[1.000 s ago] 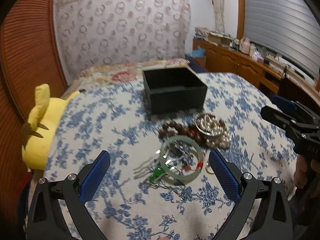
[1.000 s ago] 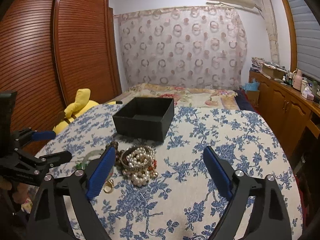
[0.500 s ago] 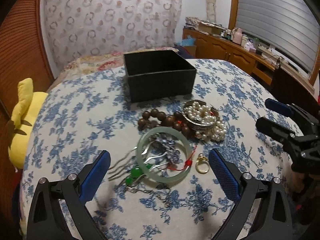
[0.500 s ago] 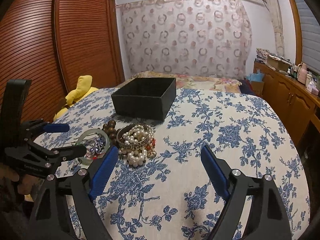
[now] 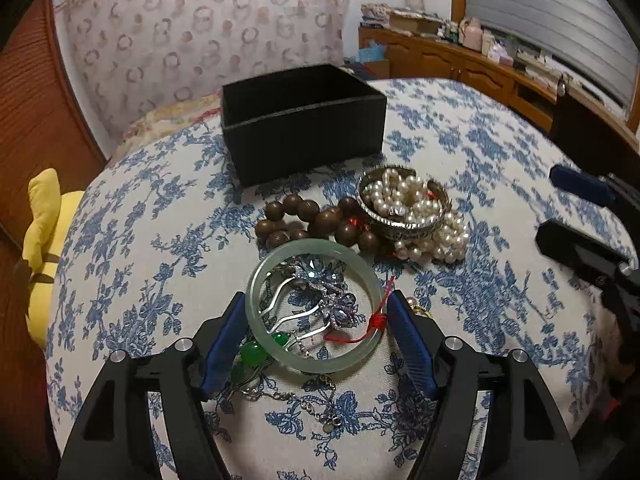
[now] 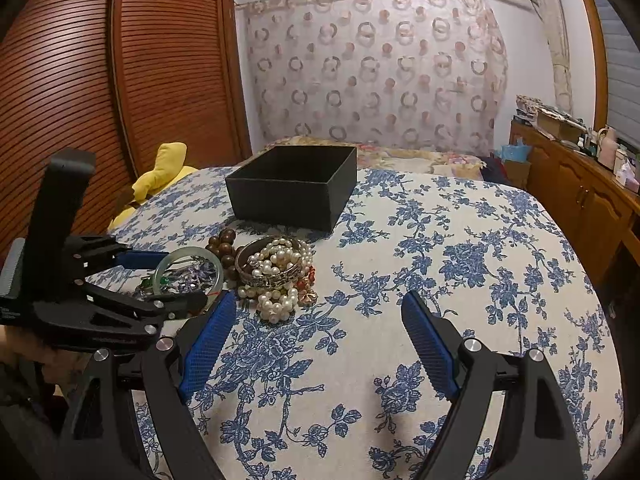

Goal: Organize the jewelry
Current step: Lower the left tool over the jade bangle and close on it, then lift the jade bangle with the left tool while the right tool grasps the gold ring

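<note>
Closing around a smooth, pale green bangle (image 5: 316, 308) at lower centre, the left gripper (image 5: 314, 312) is bracketing it with ribbed blue pads. The right gripper (image 6: 316, 340) is hanging wide open, empty, over flowered cloth (image 6: 460, 248).

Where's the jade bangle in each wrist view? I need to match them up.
Left wrist: bangle low centre, between the closing left gripper pads.
Right wrist: bangle at mid-left, beside the left gripper.
Shared landmark: black box behind the jewelry pile.
</note>
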The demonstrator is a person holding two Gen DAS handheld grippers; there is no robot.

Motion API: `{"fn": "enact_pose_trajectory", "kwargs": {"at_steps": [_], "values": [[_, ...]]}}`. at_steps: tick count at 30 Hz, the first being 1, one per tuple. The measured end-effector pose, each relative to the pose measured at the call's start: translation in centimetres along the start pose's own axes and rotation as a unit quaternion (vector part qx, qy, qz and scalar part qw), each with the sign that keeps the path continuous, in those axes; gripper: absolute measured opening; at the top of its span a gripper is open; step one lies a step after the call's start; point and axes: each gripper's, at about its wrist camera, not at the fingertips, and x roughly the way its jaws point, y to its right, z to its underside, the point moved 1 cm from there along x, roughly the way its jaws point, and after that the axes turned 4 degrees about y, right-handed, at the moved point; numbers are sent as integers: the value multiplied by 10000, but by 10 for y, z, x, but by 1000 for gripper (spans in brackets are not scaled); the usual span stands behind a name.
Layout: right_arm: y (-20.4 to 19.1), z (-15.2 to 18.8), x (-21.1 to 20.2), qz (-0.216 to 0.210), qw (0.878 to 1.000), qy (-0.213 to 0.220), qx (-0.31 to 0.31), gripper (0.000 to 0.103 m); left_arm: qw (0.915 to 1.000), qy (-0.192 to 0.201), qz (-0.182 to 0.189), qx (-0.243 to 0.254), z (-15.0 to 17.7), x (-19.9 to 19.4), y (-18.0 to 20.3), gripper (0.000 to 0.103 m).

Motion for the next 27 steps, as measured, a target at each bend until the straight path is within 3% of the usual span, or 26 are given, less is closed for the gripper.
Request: {"fn": "enact_pose_trajectory", "kwargs": {"at_steps": [8,16,27], "values": [[0,0,1,7,10000,-16,-14,87,9999,37,136,-92,-1,0,-8,68],[-7,-2,7,-152,9997,-133,-113,87,9981,415,212,-393,-2,-26,-21,67],[-48,-1,26,-842,9930,-655,-513,62,9938,799,188,-749,5,-58,-51,67]]}}
